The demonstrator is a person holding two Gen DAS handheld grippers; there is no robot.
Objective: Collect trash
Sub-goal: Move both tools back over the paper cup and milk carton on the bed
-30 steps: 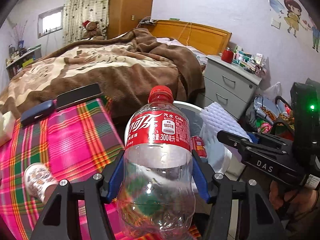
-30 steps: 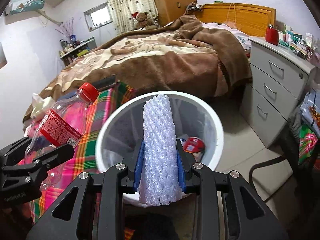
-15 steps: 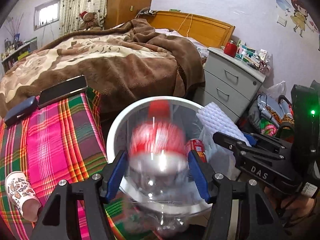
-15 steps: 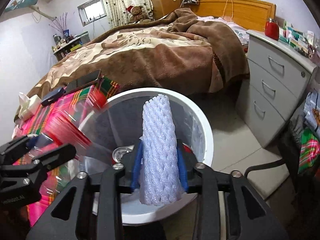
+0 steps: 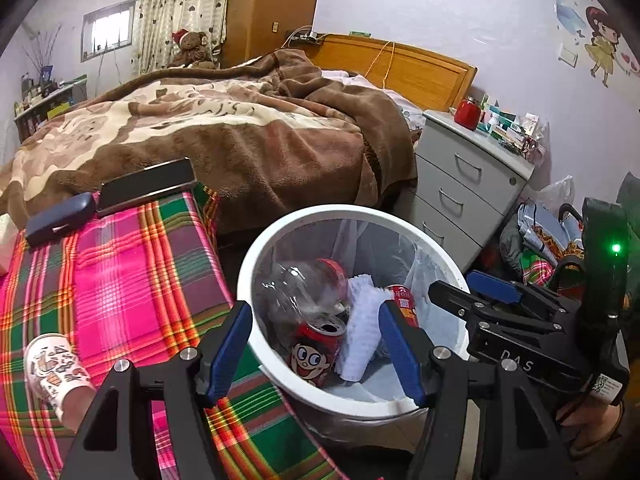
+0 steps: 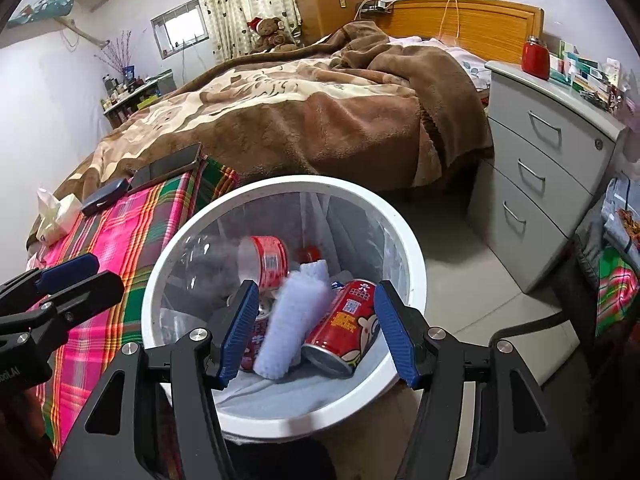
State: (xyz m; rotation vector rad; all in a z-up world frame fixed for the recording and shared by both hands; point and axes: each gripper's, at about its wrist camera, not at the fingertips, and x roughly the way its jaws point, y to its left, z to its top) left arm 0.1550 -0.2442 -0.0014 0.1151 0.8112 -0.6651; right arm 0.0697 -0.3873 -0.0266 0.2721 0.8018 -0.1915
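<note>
We held both grippers over the round white plastic bin (image 6: 280, 188) with its clear liner. Our right gripper (image 6: 316, 332) had just been opening, its blue pads wide apart with nothing pressed between them; the white foam mesh sleeve (image 6: 288, 320) lay loose in the bin just below and ahead of it, leaning between two red drink cans (image 6: 344, 328). Our left gripper (image 5: 316, 344) stood open and empty too, having eased slightly wider. Ahead of it, inside the bin, lay the clear plastic bottle with the red label (image 5: 304, 288). To its left, a patterned paper cup (image 5: 56, 368) rested on the pink plaid cloth (image 5: 120, 280).
</note>
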